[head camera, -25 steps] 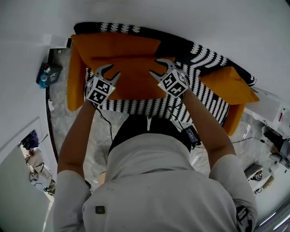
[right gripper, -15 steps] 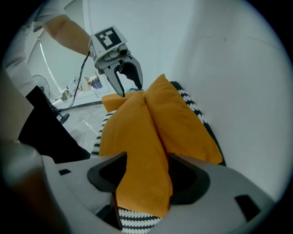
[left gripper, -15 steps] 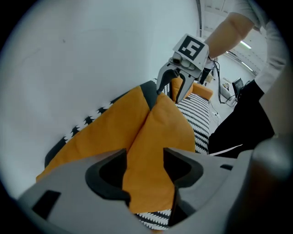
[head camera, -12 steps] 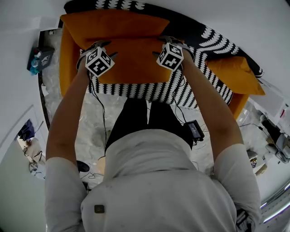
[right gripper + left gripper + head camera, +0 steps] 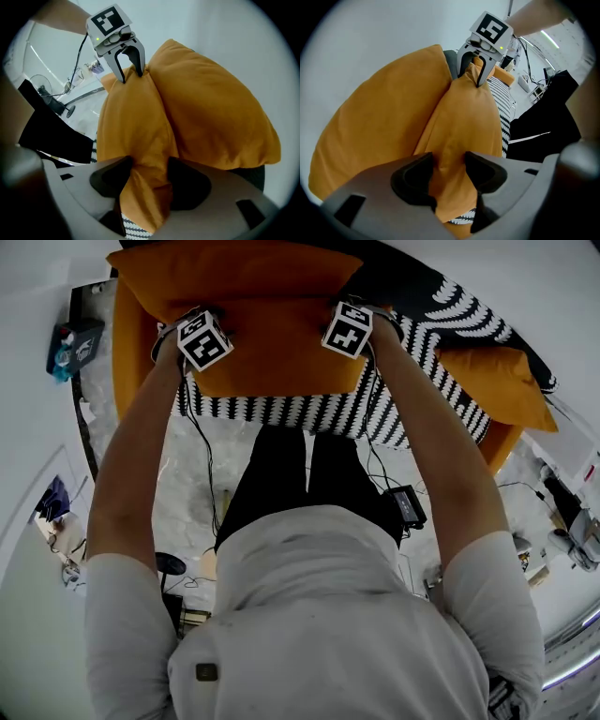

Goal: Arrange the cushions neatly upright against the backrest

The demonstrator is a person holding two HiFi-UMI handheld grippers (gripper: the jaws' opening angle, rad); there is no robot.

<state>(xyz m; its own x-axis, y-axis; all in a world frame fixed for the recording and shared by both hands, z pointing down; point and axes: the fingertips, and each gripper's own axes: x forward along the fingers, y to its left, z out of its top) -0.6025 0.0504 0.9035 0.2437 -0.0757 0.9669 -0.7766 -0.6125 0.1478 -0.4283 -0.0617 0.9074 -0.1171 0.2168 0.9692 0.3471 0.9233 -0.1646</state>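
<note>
We have both tongs clamped on the front cushion, an orange one gripped at its two upper corners. The left tongs pinch a fold of the orange fabric, and the cloth presses against both pads. Their jaws have just been closing a little on it. The right tongs pinch the other corner, where bunched fabric fills the gap. Their jaws have just been opening, with the cushion corner between them. Both tongs point steeply down.

In the head view the front cushion sits at the top centre of the frame, above the seat of the sofa, whose cover is patterned in black and white. Directly behind it and touching it, a rear cushion of the same orange stands on the backrest side. A third cushion, also orange, lies at the upper right of the frame, at the sofa's other end, apart from the other two.
</note>
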